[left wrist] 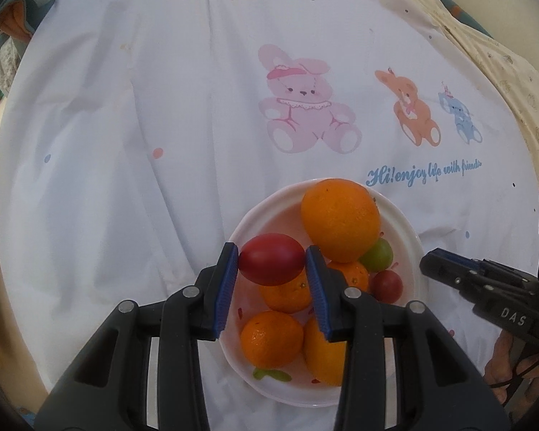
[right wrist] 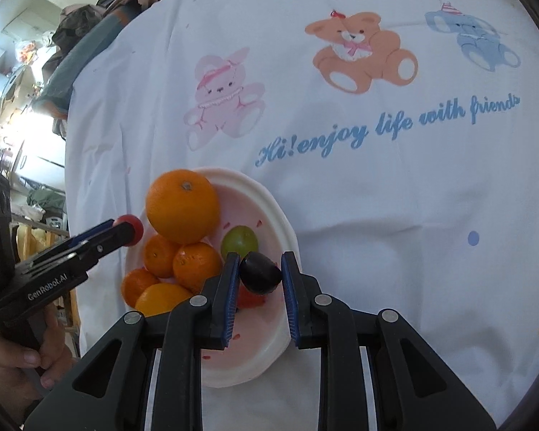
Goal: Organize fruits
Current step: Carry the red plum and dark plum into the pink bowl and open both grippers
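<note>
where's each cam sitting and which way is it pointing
Left wrist: rides the left claw, looking forward and down at the plate; its claw grips a red tomato. The right claw shows at right.
Right wrist: rides the right claw, looking down at the plate from its other side; its claw holds a dark grape. The left claw and left hand show at left.
Shared: plate, big orange, green grape, printed cloth.

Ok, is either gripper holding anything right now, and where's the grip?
Both. The left gripper pinches a red tomato across its ends; the right gripper pinches a dark grape by its sides, above the plate.
</note>
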Action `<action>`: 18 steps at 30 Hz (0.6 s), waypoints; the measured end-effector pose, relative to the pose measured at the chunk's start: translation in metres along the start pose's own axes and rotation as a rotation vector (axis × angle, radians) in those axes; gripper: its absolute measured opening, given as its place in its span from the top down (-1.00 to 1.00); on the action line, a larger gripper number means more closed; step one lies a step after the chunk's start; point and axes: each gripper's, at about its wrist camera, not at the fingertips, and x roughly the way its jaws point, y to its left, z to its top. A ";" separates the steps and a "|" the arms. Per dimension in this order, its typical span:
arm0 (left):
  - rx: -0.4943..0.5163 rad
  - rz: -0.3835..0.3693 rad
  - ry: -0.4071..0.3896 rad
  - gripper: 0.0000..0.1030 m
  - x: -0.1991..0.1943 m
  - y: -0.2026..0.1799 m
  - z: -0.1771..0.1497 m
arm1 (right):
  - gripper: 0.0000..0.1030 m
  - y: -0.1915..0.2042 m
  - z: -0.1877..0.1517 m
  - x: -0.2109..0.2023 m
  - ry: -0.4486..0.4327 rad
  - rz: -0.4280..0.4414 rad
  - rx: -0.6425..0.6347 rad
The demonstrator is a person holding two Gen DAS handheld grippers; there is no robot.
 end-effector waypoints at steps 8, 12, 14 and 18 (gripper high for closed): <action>0.000 -0.007 0.001 0.32 0.002 -0.002 -0.001 | 0.49 0.003 -0.005 0.014 0.034 -0.024 -0.024; -0.014 -0.011 0.014 0.31 0.003 0.000 -0.001 | 0.46 0.005 -0.004 0.012 0.021 -0.017 -0.028; -0.009 -0.013 0.007 0.21 0.002 0.000 -0.001 | 0.46 0.006 -0.004 0.010 0.011 -0.016 -0.029; 0.000 -0.010 -0.019 -0.50 -0.006 -0.002 -0.003 | 0.46 0.010 -0.003 0.004 -0.009 -0.020 -0.048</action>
